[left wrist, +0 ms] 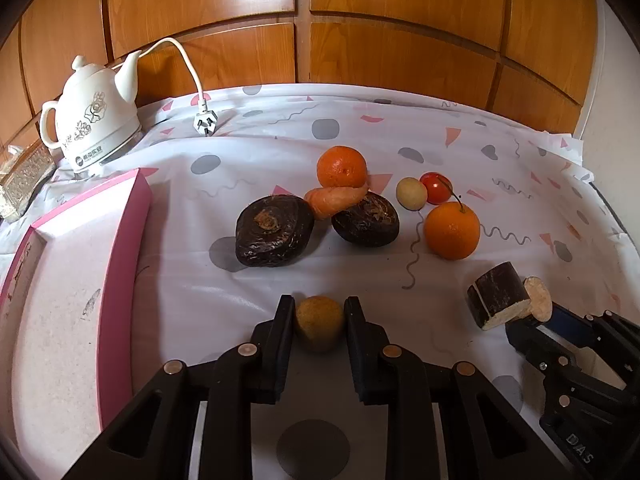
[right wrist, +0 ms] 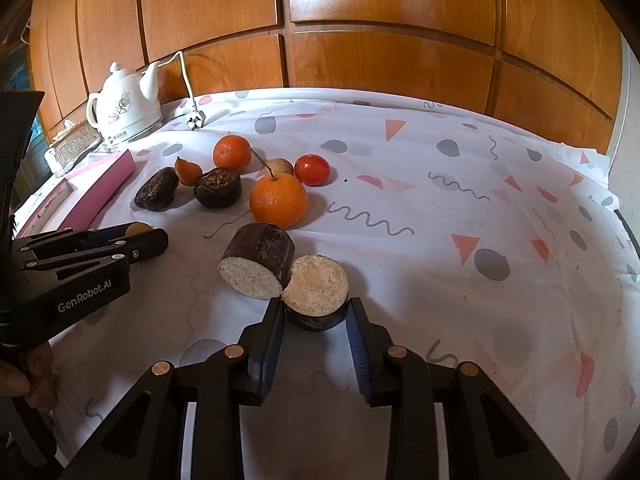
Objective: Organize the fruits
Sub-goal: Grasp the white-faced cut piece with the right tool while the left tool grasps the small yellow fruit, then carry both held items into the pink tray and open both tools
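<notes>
My left gripper (left wrist: pixel 319 307) is shut on a small yellow-brown round fruit (left wrist: pixel 320 322), just above the tablecloth. My right gripper (right wrist: pixel 316 307) has its fingers on both sides of a dark-skinned cut fruit piece (right wrist: pixel 316 290) with a pale face; a second cut piece (right wrist: pixel 258 260) lies touching it. Two dark brown fruits (left wrist: pixel 274 230) (left wrist: pixel 366 220), a small carrot-like piece (left wrist: pixel 334 199), two oranges (left wrist: pixel 341 167) (left wrist: pixel 452 231), a pale round fruit (left wrist: pixel 411 193) and a red tomato (left wrist: pixel 436 187) lie in the middle of the cloth.
A pink open box (left wrist: pixel 60 280) lies at the left. A white electric kettle (left wrist: pixel 94 120) with its cord and plug (left wrist: pixel 205 122) stands at the back left, beside a tissue box (left wrist: pixel 24 180). Wooden panels (left wrist: pixel 320 20) form the back wall.
</notes>
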Available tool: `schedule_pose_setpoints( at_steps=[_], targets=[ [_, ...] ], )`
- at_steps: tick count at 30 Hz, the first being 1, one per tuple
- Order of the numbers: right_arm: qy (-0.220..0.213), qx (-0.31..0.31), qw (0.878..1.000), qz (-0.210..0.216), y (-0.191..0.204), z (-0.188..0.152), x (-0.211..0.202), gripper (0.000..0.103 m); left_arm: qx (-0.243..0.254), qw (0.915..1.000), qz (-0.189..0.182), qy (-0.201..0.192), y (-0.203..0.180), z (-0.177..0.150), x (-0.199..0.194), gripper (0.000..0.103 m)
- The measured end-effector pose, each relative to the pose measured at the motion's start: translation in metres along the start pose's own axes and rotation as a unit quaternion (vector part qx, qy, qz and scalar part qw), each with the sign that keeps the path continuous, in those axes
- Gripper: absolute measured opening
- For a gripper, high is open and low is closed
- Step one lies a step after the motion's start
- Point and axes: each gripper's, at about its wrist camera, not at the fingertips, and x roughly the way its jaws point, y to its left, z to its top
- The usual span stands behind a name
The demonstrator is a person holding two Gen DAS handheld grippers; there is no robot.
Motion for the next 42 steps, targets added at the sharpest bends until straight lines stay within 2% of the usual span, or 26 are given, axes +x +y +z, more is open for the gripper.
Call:
schedule_pose_setpoints(
  at_steps=[8, 14, 20, 25, 34, 42],
  targets=[
    [-0.001, -0.004, 1.0, -0.004, 0.001, 0.0, -0.001, 0.032, 0.0, 1.0, -0.002, 0.004, -0.001, -0.005, -0.009, 0.024],
    [0.008, -0.015, 1.0, -0.011, 0.005, -0.002, -0.007, 0.032, 0.013, 0.9996, -0.022, 0.009, -0.006, -0.018, -0.025, 0.024],
    [0.031, -0.001, 0.999, 0.03, 0.004, -0.01, -0.023, 0.031, 0.016, 0.9988, -0.046, 0.007, -0.009, -0.027, -0.041, 0.024],
    [0.026, 0.01, 0.998, 0.064, 0.015, -0.011, -0.036, 0.031, 0.006, 0.9985, -0.054, -0.003, -0.004, -0.028, -0.055, 0.024],
    [0.014, -0.031, 0.994, 0.1, 0.054, 0.003, -0.043, 0.031, -0.025, 0.9987, -0.035, -0.029, 0.02, -0.024, -0.077, 0.024],
    [0.015, -0.049, 0.991, 0.125, 0.077, 0.015, -0.039, 0.031, -0.061, 0.9968, 0.005, -0.051, 0.055, -0.019, -0.095, 0.024]
  ],
)
